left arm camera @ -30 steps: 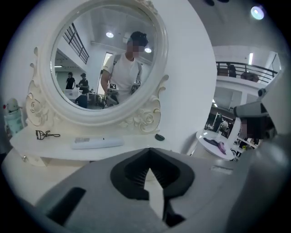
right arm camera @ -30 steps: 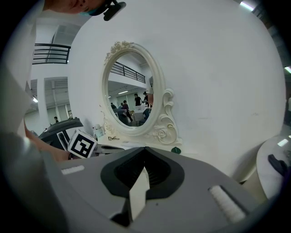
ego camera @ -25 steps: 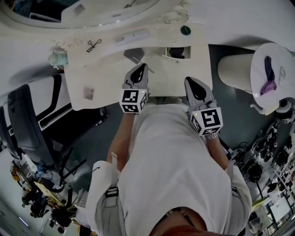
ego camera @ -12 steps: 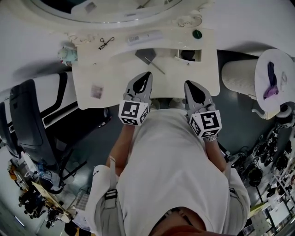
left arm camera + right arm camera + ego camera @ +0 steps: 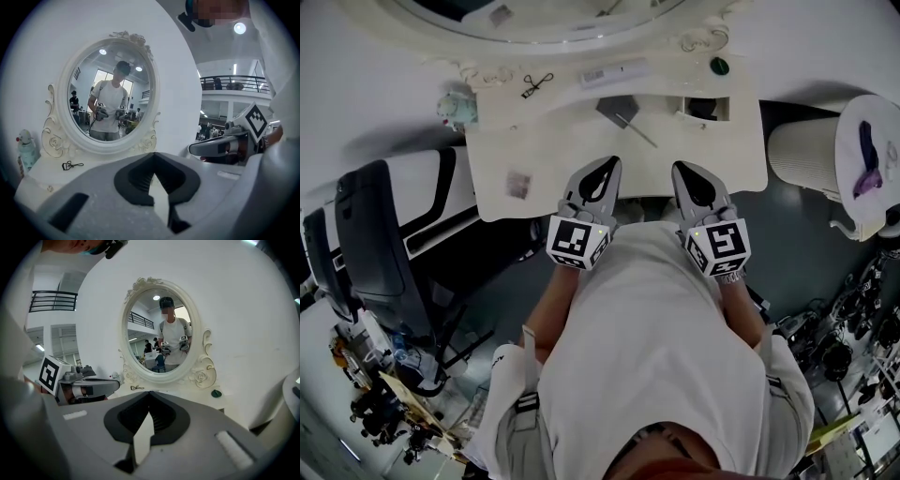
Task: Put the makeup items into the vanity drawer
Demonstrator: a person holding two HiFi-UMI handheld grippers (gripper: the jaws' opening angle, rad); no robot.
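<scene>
On the white vanity top (image 5: 553, 150) lie an eyelash curler (image 5: 537, 84), a white tube (image 5: 614, 72), a dark grey flat square (image 5: 617, 108), a thin stick (image 5: 636, 129) and a green round lid (image 5: 719, 66). A small open compartment (image 5: 705, 106) sits at the back right with something dark inside. My left gripper (image 5: 612, 161) (image 5: 153, 153) hangs over the front edge, shut and empty, short of the stick. My right gripper (image 5: 678, 166) (image 5: 149, 392) is beside it, also shut with nothing held. The curler (image 5: 70, 165) (image 5: 137, 388) shows in both gripper views.
An oval mirror (image 5: 112, 93) (image 5: 164, 333) stands at the back of the vanity, with a small figurine (image 5: 457, 108) at its left. A black chair (image 5: 366, 244) is left of the table. A ribbed white round stand (image 5: 806, 150) carrying a purple cloth (image 5: 867, 169) is at the right.
Both grippers have drawn back toward the table's front edge and shifted left against the tabletop. The left tip has left the thin stick. Both stayed shut.
</scene>
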